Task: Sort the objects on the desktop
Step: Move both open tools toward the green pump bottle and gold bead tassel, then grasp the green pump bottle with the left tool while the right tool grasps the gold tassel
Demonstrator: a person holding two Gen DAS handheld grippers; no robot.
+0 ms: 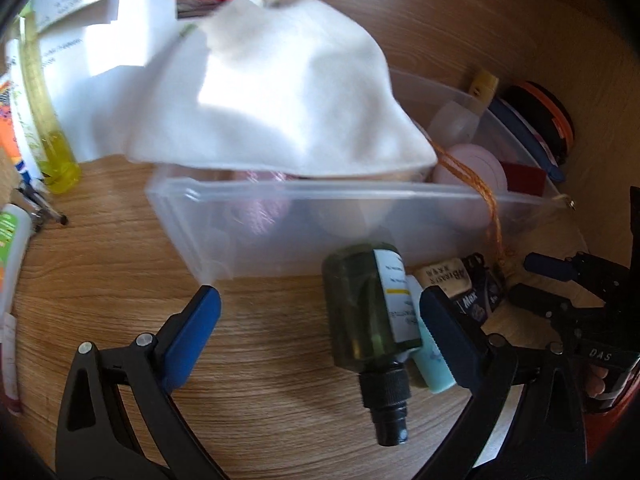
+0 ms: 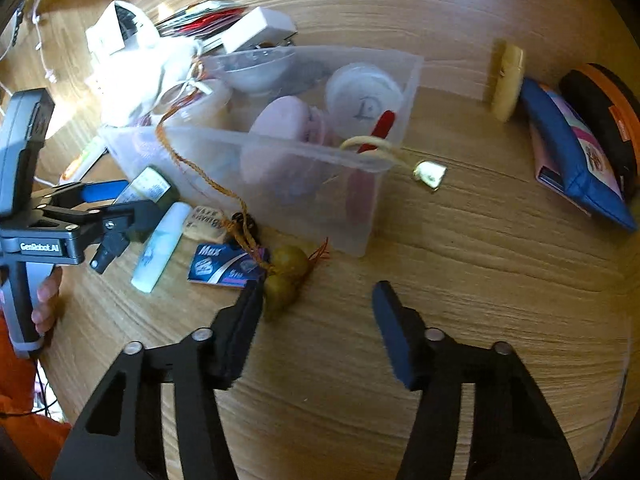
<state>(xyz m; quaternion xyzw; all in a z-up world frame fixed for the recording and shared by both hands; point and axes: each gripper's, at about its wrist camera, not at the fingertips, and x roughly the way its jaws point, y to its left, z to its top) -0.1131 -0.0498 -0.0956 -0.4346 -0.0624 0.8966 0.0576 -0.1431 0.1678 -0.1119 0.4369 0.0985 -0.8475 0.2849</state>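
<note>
My left gripper (image 1: 322, 308) is open wide over the wooden desk. A dark green bottle (image 1: 368, 304) with a black cap lies between its fingers, close to the right finger, next to a light-blue tube (image 1: 434, 364). Just beyond stands a clear plastic bin (image 1: 280, 216) with a white cloth (image 1: 280, 92) draped over its back. My right gripper (image 2: 316, 304) is open with bare desk between its pads. Two olive-brown beads (image 2: 284, 276) on an orange braided cord (image 2: 200, 176) lie against its left finger. A blue "Max" packet (image 2: 220, 266) sits beside the beads.
The bin (image 2: 372, 164) holds pink and white round cases and a red item. A small bell (image 2: 430, 174) hangs over its rim. A blue pouch (image 2: 572, 160), a black-and-orange case (image 2: 604, 120) and a yellow piece (image 2: 508, 80) lie far right. A yellow bottle (image 1: 48, 128) and papers (image 1: 100, 20) crowd the left.
</note>
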